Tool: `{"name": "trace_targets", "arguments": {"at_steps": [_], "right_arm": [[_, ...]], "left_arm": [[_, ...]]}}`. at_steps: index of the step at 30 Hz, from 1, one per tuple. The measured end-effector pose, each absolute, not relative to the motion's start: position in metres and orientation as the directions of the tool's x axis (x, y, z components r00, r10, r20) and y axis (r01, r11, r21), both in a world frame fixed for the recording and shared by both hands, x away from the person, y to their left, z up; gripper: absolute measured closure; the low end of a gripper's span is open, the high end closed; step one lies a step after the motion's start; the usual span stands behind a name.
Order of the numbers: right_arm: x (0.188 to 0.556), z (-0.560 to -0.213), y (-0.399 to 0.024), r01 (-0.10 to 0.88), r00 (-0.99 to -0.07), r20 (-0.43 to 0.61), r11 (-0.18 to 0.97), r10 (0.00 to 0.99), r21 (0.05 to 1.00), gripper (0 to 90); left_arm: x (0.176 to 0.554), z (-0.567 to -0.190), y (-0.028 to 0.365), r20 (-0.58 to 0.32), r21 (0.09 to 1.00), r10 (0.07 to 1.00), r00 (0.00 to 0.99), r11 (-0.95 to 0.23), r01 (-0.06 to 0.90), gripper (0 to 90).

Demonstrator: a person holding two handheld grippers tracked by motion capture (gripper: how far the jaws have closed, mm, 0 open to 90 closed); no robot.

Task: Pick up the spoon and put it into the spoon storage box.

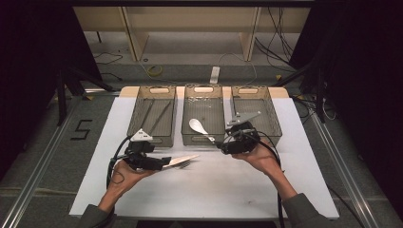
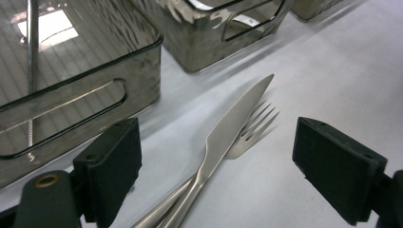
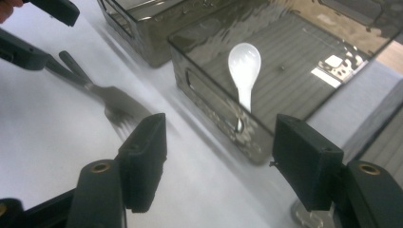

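A steel knife [image 2: 233,121] lies crossed over a fork [image 2: 254,130] on the white table top [image 1: 204,185]. My left gripper [image 2: 223,154] stands open with both handles between its jaws, and neither pad touches them. In the high view the left gripper [image 1: 164,161] sits at the left end of the knife and fork [image 1: 183,161]. A white spoon [image 3: 244,64] rests in the middle bin [image 3: 209,102], its handle leaning on the near wall. My right gripper [image 3: 218,161] is open just in front of that wall, and nothing sits between its pads. From above, the right gripper [image 1: 222,145] is beside the spoon [image 1: 198,126].
Three smoky clear bins stand in a row at the back of the table: the left bin [image 1: 153,138] with long thin utensils, the middle bin [image 1: 203,89], and the right bin [image 1: 273,118]. Cables trail from both grippers toward the person.
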State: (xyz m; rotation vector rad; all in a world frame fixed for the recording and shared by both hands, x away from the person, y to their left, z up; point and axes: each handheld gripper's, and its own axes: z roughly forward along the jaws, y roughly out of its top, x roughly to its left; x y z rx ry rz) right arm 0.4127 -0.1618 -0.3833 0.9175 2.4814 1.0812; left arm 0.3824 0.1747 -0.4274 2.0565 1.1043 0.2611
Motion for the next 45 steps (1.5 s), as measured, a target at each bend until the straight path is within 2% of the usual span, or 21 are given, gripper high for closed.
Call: {"name": "trace_targets", "arguments": {"at_steps": [8,17,35,45], "right_arm": [[0.393,-0.398,-0.179,0.471,-0.741,0.059,0.455,0.669,0.756,35.1],[0.373,-0.413,-0.190,0.494,-0.736,0.104,0.425,0.669,0.758,34.2],[0.351,-0.423,-0.220,0.533,-0.693,0.210,0.294,0.690,0.793,30.5],[0.344,-0.428,-0.228,0.542,-0.687,0.219,0.289,0.692,0.789,28.2]], "left_arm": [[0.385,-0.427,0.178,-0.159,0.688,0.789,0.594,-0.342,0.639,16.3],[0.384,-0.434,0.179,-0.105,0.639,0.791,0.602,-0.410,0.651,21.0],[0.384,-0.439,0.180,-0.090,0.572,0.771,0.630,-0.478,0.667,29.7],[0.386,-0.443,0.176,-0.090,0.507,0.774,0.627,-0.506,0.698,30.5]]}}
